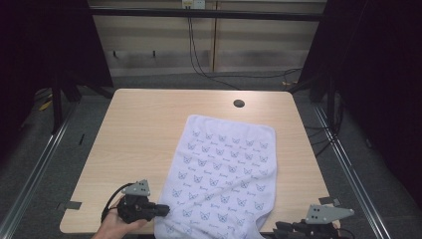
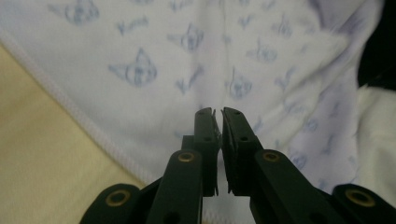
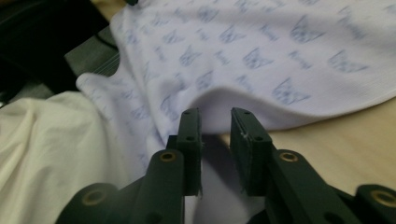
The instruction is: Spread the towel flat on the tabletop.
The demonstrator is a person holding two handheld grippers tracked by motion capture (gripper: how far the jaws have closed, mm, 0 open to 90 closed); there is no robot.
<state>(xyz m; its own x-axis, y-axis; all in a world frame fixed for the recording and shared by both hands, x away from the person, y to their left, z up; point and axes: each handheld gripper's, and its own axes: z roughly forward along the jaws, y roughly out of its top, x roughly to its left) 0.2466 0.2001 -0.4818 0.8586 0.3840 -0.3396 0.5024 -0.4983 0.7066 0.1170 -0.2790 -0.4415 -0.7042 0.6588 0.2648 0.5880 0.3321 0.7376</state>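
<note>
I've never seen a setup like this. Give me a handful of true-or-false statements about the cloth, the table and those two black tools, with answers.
1. The towel is white with a blue printed pattern. True.
2. The towel is folded into a small neat square. False: it lies spread out, its near end hanging over the table edge.
3. The left gripper has its jaws almost together, over the towel. True.
4. The right gripper has its jaws pressed tight together. False: there is a plain gap between them.
5. A round dark hole sits in the tabletop beyond the towel. True.
</note>
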